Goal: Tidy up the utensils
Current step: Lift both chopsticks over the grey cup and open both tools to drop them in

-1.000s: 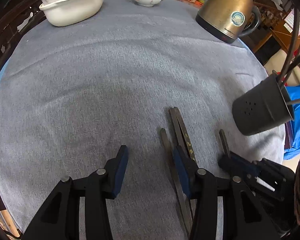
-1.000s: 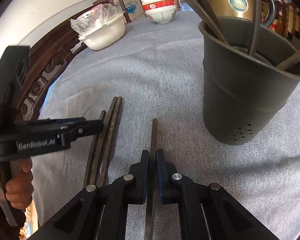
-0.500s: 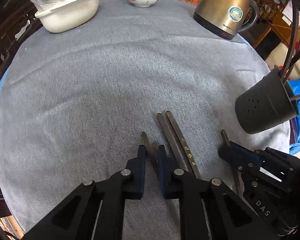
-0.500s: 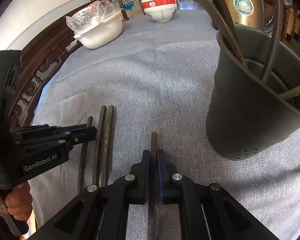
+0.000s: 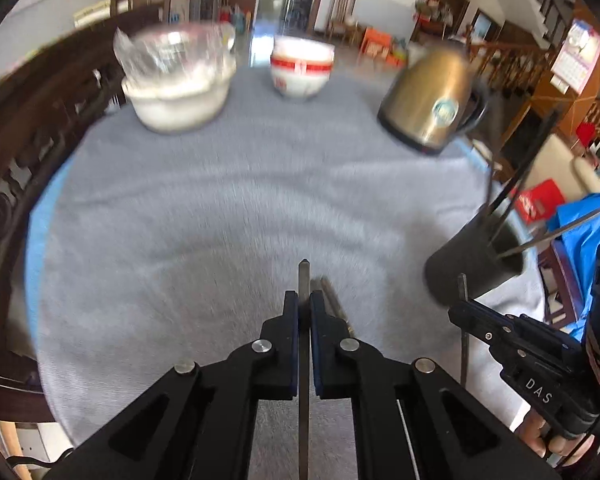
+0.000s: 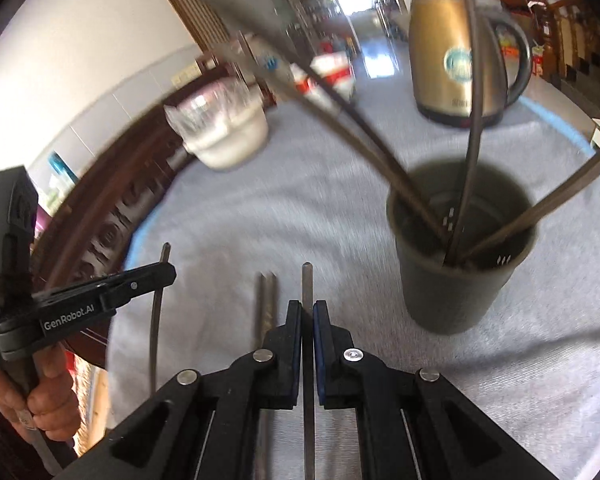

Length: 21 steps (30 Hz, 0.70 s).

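Note:
My left gripper is shut on a dark chopstick and holds it lifted above the grey tablecloth. My right gripper is shut on another dark chopstick, also lifted. Two more chopsticks lie side by side on the cloth between the grippers; they also show in the left wrist view. The dark utensil holder stands to the right with several utensils in it; it also shows in the left wrist view. The left gripper shows in the right wrist view with its chopstick.
A gold kettle stands at the far right. A red-and-white bowl and a white basin with plastic stand at the back. A carved wooden chair back borders the table's left edge.
Both grippers have lifted their chopsticks off the cloth and tilted up. The left gripper closed on its chopstick earlier. The views are motion-blurred.

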Each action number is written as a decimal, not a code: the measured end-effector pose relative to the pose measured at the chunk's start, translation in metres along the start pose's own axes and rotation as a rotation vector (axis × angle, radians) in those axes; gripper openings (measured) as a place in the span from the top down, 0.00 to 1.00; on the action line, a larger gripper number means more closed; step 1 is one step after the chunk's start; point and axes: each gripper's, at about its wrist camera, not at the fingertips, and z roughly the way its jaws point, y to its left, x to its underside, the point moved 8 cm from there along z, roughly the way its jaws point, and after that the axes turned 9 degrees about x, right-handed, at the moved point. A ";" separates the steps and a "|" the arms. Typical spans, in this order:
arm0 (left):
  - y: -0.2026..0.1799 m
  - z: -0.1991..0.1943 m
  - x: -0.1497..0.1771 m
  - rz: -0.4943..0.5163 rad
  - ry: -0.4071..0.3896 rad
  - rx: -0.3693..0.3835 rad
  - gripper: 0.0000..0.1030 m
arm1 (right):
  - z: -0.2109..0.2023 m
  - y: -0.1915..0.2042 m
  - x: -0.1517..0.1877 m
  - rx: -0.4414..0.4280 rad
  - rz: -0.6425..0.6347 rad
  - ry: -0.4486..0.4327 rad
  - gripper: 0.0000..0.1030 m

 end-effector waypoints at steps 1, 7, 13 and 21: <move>-0.004 -0.010 -0.004 0.007 -0.024 0.002 0.95 | -0.010 0.002 -0.005 -0.013 0.003 -0.028 0.94; -0.020 -0.052 -0.017 0.023 -0.133 0.009 0.95 | -0.061 0.009 -0.021 -0.046 0.018 -0.159 0.94; -0.039 -0.088 -0.023 0.048 -0.228 0.008 0.95 | -0.108 0.008 -0.034 -0.028 0.035 -0.323 0.94; -0.065 -0.113 -0.039 0.058 -0.344 0.025 0.95 | -0.155 -0.020 -0.053 -0.007 0.131 -0.491 0.94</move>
